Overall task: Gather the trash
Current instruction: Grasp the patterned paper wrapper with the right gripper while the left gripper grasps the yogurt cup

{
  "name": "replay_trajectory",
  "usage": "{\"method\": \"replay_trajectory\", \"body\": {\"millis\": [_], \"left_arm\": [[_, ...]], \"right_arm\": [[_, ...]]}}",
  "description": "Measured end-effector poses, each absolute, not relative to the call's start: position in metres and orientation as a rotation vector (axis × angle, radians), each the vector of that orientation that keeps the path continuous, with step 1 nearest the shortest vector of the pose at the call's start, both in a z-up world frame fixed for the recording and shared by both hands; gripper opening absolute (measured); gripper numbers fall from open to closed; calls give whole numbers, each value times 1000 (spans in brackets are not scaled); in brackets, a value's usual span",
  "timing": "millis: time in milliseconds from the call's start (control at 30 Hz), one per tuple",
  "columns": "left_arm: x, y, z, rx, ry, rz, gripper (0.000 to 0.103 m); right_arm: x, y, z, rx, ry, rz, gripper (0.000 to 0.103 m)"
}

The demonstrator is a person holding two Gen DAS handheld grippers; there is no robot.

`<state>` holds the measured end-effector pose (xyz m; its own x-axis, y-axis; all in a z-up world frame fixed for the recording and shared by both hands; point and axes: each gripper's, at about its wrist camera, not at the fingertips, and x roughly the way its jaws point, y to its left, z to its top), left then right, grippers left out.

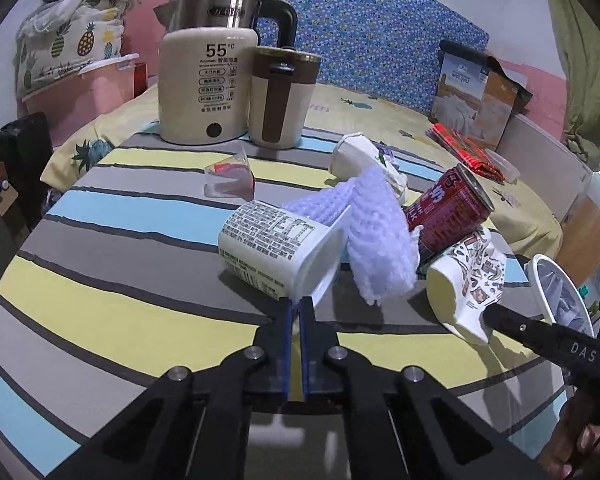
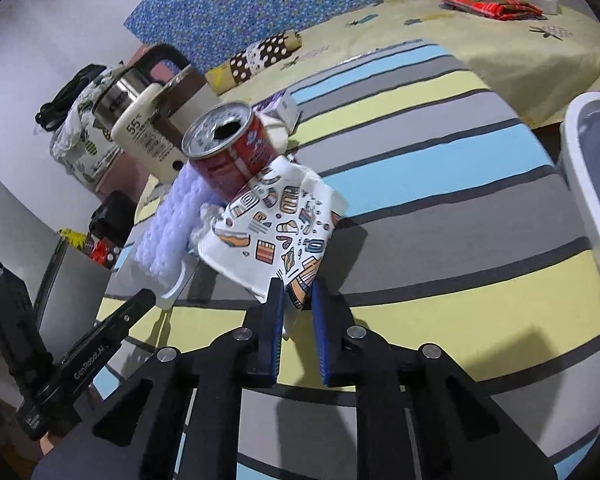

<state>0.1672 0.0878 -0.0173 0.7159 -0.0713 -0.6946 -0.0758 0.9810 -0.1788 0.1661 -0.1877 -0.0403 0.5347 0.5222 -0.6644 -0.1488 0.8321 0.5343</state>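
Note:
A white printed yogurt cup (image 1: 260, 248) lies on its side on the striped tablecloth (image 1: 120, 300). My left gripper (image 1: 298, 306) is shut on its rim. Beside it lie a pale foam net sleeve (image 1: 376, 232), a red drink can (image 1: 448, 212) and a crushed patterned paper cup (image 1: 468, 288). In the right wrist view my right gripper (image 2: 298, 290) is shut on the near edge of that patterned cup (image 2: 276, 236), with the opened can (image 2: 228, 148) leaning behind it. The left gripper (image 2: 140, 300) shows at the lower left there.
A cream kettle (image 1: 204, 80) and a brown-banded mug (image 1: 280, 96) stand at the table's far side. A clear plastic cup (image 1: 230, 176) and a crumpled white cup (image 1: 356, 152) lie mid-table. A white bin (image 2: 592, 184) stands off the table's right edge.

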Motion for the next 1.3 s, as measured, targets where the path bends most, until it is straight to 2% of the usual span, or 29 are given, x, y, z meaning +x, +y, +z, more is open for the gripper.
{"method": "replay_trajectory", "body": {"millis": [833, 1300], "left_arm": [[89, 55, 8, -151, 717, -43, 1], [73, 11, 30, -91, 699, -114, 1]], "right_arm": [[121, -220, -12, 285, 798, 331, 10], [109, -236, -6, 293, 742, 330, 10]]}}
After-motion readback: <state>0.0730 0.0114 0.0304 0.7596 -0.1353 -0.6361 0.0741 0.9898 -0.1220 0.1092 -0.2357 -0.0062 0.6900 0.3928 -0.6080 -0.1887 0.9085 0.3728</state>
